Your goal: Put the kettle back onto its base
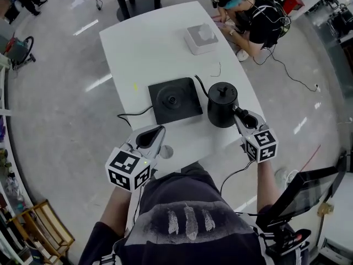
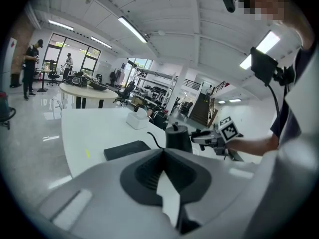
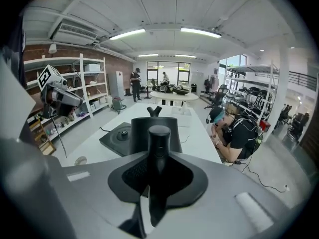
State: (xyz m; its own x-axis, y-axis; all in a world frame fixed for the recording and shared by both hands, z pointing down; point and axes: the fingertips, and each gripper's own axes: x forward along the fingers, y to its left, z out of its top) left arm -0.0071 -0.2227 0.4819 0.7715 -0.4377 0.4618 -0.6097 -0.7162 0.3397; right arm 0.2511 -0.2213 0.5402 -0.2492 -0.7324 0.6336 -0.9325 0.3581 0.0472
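Right gripper (image 1: 238,115) extends forward, jaws clamped on the handle of the kettle (image 1: 222,105), just right of the base (image 1: 174,99). Left gripper (image 1: 157,134) hovers at the tabletop (image 1: 143,43) edge, jaws together, empty.

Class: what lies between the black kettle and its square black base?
Only a narrow strip of bare white table, seen in the head view; the black gooseneck kettle stands beside the flat square black base.

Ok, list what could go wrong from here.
The right gripper holds the kettle only by its handle, away from the body, so it may tilt or slip when lifted. The spout sits close to the base and could catch its edge.
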